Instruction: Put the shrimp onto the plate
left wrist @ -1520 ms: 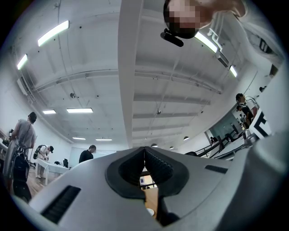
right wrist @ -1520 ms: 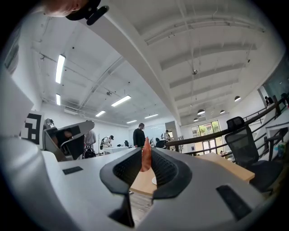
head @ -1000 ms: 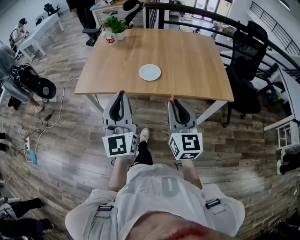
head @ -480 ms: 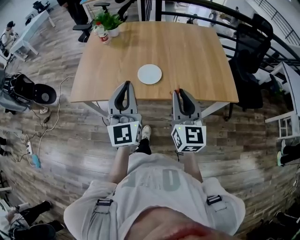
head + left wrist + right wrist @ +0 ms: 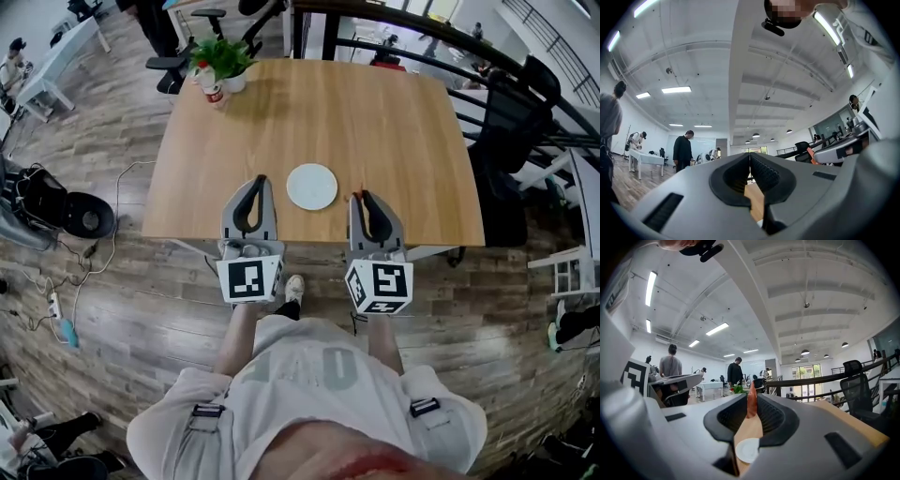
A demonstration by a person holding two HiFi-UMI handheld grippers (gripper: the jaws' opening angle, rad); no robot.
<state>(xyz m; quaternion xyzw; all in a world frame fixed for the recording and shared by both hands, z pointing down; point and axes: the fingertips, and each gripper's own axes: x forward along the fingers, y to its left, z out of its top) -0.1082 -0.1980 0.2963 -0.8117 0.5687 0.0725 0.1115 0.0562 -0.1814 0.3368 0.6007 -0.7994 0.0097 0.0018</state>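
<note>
A white round plate (image 5: 311, 186) lies near the front edge of the wooden table (image 5: 375, 112); it also shows small between the jaws in the right gripper view (image 5: 748, 450). My right gripper (image 5: 360, 199) is shut on an orange-red shrimp (image 5: 752, 400), whose tip (image 5: 355, 197) pokes out just right of the plate. My left gripper (image 5: 261, 180) is shut with nothing in it, over the table's front edge left of the plate. In the left gripper view (image 5: 750, 157) the jaws meet, with only table wood behind.
A potted plant (image 5: 221, 62) and a small bottle (image 5: 213, 92) stand at the table's far left corner. Black office chairs (image 5: 511, 122) and a railing (image 5: 450, 47) are to the right. Cables (image 5: 70, 272) lie on the floor at left. People stand in the background.
Both grippers have moved forward from over the floor to over the table's front edge, either side of the plate. The right gripper still holds the shrimp.
</note>
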